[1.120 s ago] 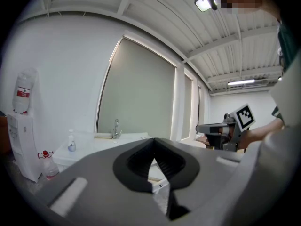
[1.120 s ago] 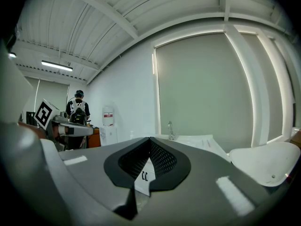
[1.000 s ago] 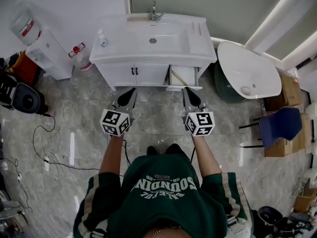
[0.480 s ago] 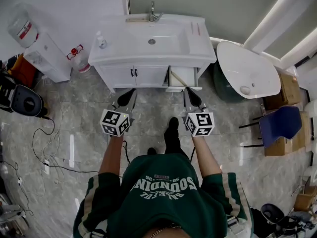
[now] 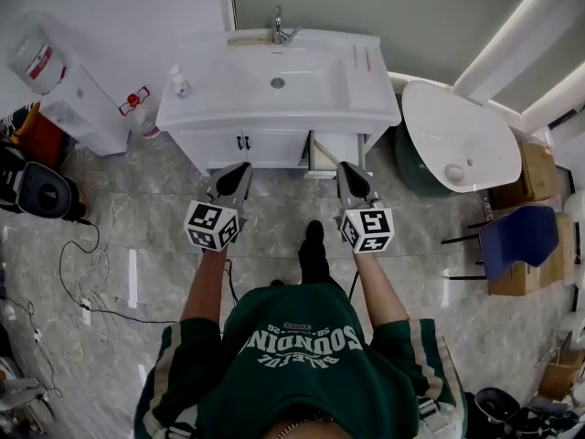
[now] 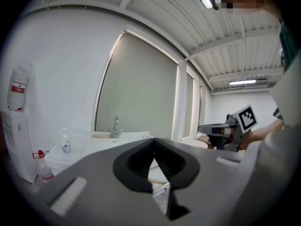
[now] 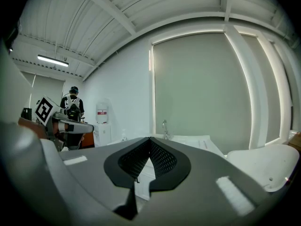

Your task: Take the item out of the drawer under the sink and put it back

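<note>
A white sink vanity (image 5: 274,108) stands ahead of me on the grey stone floor. Under its right side a drawer (image 5: 336,151) is pulled out, and a pale wooden strip shows at its left edge. What else lies inside it is hidden. My left gripper (image 5: 239,168) hangs in the air just in front of the cabinet doors, shut and empty. In front of the pulled-out drawer, my right gripper (image 5: 346,167) is also shut and holds nothing. The left gripper view shows the left gripper's (image 6: 153,140) closed jaws with the drawer front behind them. The right gripper (image 7: 150,139) points at the vanity.
A water dispenser (image 5: 71,90) and a red-capped bottle (image 5: 137,106) stand left of the vanity. A white oval basin (image 5: 457,135), a blue chair (image 5: 516,234) and cardboard boxes (image 5: 535,167) are to the right. Cables (image 5: 82,273) trail over the floor at the left. A soap bottle (image 5: 180,85) sits by the sink.
The person has stepped forward, one foot now showing between the arms. The vanity and its pulled-out drawer lie closer to both grippers. Both grippers stay shut and level.
</note>
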The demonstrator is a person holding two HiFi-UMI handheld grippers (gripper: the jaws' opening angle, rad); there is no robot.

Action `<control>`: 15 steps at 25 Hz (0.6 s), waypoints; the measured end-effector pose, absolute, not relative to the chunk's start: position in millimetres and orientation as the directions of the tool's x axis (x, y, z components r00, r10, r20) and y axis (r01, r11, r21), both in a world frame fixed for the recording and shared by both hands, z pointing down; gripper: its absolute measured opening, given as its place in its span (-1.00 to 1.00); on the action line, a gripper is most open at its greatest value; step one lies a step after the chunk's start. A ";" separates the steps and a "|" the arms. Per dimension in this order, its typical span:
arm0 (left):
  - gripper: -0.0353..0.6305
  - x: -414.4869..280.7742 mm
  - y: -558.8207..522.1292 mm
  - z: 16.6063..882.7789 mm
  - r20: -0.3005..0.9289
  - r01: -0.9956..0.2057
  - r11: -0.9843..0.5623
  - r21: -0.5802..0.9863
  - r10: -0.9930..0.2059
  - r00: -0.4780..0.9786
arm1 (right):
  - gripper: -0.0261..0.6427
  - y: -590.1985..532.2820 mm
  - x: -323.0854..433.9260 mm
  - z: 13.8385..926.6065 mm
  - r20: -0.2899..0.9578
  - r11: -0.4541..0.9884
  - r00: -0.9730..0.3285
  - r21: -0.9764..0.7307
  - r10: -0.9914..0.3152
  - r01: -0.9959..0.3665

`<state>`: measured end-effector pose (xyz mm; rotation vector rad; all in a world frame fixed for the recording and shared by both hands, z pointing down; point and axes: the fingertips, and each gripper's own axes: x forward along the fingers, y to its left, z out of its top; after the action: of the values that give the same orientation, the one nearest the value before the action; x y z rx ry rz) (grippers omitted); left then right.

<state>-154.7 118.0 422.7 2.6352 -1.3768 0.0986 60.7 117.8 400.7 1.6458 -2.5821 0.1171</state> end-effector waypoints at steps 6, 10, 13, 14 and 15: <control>-0.75 -137.5 70.1 426.0 0.155 -0.826 -0.551 0.116 -0.812 0.563 | -0.92 65.5 74.8 406.7 0.117 0.441 -0.442 -0.037 -0.889 -0.897; -0.75 -124.5 34.9 428.0 0.171 -0.840 -0.530 0.118 -0.822 0.543 | -0.91 24.9 83.3 410.5 0.130 0.470 -0.473 -0.051 -0.872 -0.881; -0.75 -111.4 8.7 428.9 0.182 -0.850 -0.512 0.126 -0.830 0.527 | -0.92 -6.3 91.7 411.8 0.141 0.497 -0.500 -0.056 -0.855 -0.866; -0.75 -107.4 0.7 428.7 0.185 -0.853 -0.506 0.127 -0.833 0.521 | -0.92 -16.3 94.1 411.0 0.142 0.506 -0.509 -0.058 -0.849 -0.861; -0.74 -103.9 -7.1 428.3 0.187 -0.858 -0.499 0.127 -0.837 0.514 | -0.91 -25.9 96.1 409.8 0.141 0.515 -0.518 -0.059 -0.843 -0.855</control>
<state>-103.9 -7.1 428.3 2.5513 -1.4473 0.1491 96.1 -25.9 409.8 1.4901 -2.6516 0.1844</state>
